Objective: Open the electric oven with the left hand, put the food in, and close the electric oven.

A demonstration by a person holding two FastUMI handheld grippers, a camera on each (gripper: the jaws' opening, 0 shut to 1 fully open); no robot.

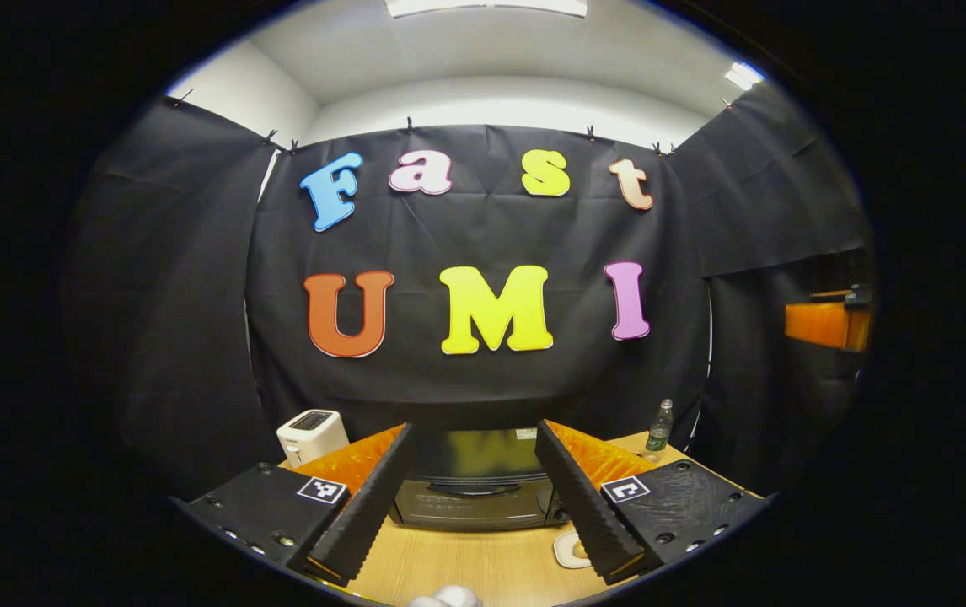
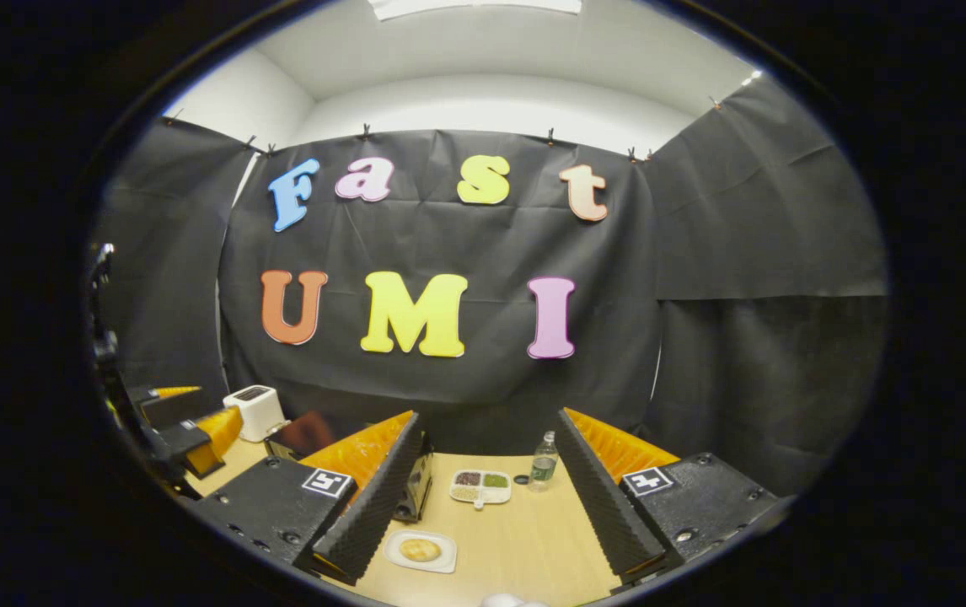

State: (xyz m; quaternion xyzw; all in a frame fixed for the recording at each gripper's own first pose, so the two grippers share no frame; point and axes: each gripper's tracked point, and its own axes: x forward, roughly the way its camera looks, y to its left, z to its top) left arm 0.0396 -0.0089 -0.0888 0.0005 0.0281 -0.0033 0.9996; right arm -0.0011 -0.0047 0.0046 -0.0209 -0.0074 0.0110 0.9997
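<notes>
The left gripper [image 1: 474, 497] hangs with fingers spread wide, holding nothing, facing the closed oven [image 1: 473, 480] on the table [image 1: 466, 565]. The right gripper [image 2: 483, 506] is likewise spread and empty above the food [image 2: 420, 550] on its plate [image 2: 421, 551], right of the oven.

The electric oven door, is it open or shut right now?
Shut. In the left gripper view the electric oven shows its dark glass door upright and flush, handle across the front; the left gripper hangs open before it.

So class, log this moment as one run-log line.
oven: door shut | food plate: on table | left gripper: open | right gripper: open
</notes>
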